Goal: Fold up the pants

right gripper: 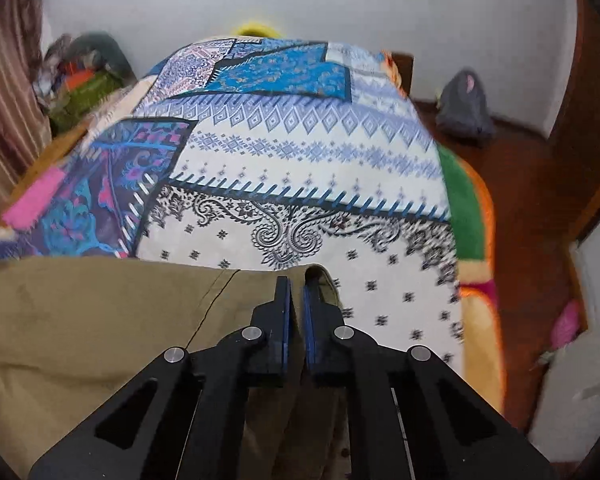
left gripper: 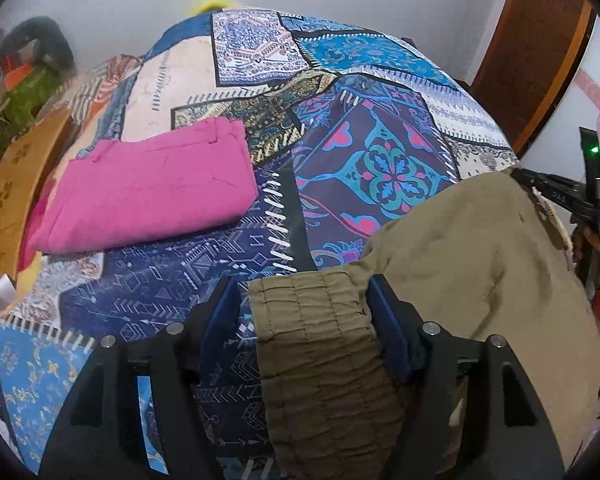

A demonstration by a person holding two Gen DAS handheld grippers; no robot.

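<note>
Right tongs [right gripper: 296, 300] pinch the khaki pants [left gripper: 460, 248], left tongs [left gripper: 304, 320] spread, seemingly around the waistband: lift evenly.

The left gripper [left gripper: 300, 312] reaches forward with its jaws spread wide; the blue pads [left gripper: 384, 320] stand well apart, and the gathered waistband of the khaki pants [left gripper: 324, 360] lies between them, against the right pad. The right gripper [right gripper: 296, 312] has its two black fingers [right gripper: 282, 320] drawn nearly together, pinching a thin fold of the same cloth near the bed's near edge. In the left wrist view the right gripper's body [left gripper: 568, 200] shows at the far right, with part of the hand [left gripper: 596, 248] holding it.
</note>
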